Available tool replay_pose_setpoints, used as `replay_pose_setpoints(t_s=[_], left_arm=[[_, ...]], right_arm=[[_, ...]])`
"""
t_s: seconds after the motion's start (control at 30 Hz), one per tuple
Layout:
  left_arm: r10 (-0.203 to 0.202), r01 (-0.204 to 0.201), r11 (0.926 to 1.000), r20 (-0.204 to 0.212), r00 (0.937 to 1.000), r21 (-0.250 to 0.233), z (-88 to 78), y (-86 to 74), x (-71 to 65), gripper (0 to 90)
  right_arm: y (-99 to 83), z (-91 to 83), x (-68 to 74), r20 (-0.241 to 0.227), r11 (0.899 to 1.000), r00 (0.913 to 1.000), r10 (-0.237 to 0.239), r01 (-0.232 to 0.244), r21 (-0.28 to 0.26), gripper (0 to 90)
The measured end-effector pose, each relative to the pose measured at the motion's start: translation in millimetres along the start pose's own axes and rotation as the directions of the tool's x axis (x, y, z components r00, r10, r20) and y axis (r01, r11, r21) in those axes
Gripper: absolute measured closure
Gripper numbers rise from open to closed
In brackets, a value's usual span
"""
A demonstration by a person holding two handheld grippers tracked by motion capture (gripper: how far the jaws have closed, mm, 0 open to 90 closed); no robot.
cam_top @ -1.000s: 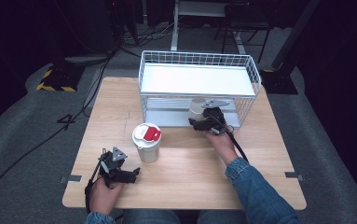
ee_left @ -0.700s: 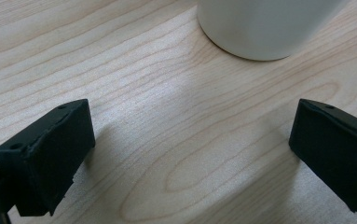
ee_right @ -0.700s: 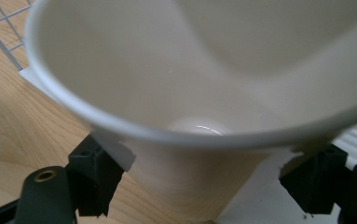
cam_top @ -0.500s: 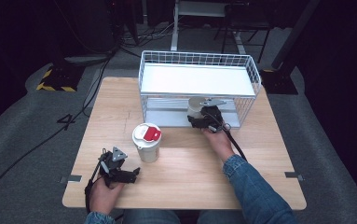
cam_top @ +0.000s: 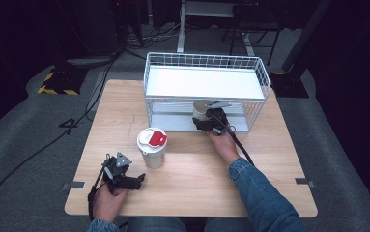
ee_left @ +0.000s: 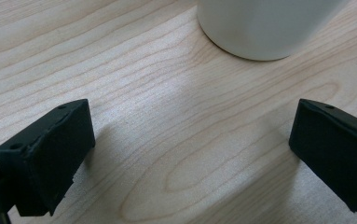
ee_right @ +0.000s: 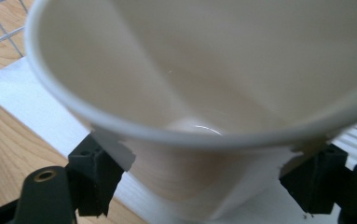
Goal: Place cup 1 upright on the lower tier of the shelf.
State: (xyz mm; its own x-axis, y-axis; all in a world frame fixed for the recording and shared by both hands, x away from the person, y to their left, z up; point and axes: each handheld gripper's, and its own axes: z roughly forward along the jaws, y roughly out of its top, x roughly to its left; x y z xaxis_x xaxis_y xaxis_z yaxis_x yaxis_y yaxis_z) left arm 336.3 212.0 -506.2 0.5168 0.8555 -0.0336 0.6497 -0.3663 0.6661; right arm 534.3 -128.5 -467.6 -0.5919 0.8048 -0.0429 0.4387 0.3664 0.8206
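The right gripper point(cam_top: 210, 121) is clamped on an open white paper cup point(ee_right: 199, 107), its two black jaws pressing the cup's wall from either side just under the rim, so the wall is squeezed and creased between them. In the right gripper view the cup's mouth faces the camera and its round bottom shows deep inside, so its long axis runs away from the gripper along the line of the jaws.

In the high view the cup point(cam_top: 201, 110) sits at the open front of the white wire rack point(cam_top: 206, 83), under the rack's upper shelf and over its lower shelf, with the gripper just in front of it.

The left gripper point(cam_top: 124, 178) rests near the table's point(cam_top: 269, 159) front edge, well apart from the rack, jaws spread wide with only bare wood between them. A lidded cup point(cam_top: 152, 147) with a red tab stands upright just beyond it.
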Motion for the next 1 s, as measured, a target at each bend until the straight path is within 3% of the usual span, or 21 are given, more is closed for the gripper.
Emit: replay_pose_setpoints(t_s=[0.53, 0.7, 1.0], left_arm=[[0.0, 0.0, 1.0, 0.0, 1.0, 0.0, 0.0, 0.0, 0.0, 0.6], [0.0, 0.0, 1.0, 0.0, 1.0, 0.0, 0.0, 0.0, 0.0, 0.6], [0.0, 0.0, 1.0, 0.0, 1.0, 0.0, 0.0, 0.0, 0.0, 0.6]], right_arm=[[-1.1, 6.4, -4.8, -0.018, 0.999, 0.999, 0.04, -0.04, 0.003, 22.0], [0.4, 5.6, -5.0, -0.027, 0.999, 0.9988, 0.041, -0.041, -0.006, 16.7], [-0.7, 0.0, -5.1, -0.004, 0.998, 0.9979, 0.065, -0.065, -0.023, 14.9]])
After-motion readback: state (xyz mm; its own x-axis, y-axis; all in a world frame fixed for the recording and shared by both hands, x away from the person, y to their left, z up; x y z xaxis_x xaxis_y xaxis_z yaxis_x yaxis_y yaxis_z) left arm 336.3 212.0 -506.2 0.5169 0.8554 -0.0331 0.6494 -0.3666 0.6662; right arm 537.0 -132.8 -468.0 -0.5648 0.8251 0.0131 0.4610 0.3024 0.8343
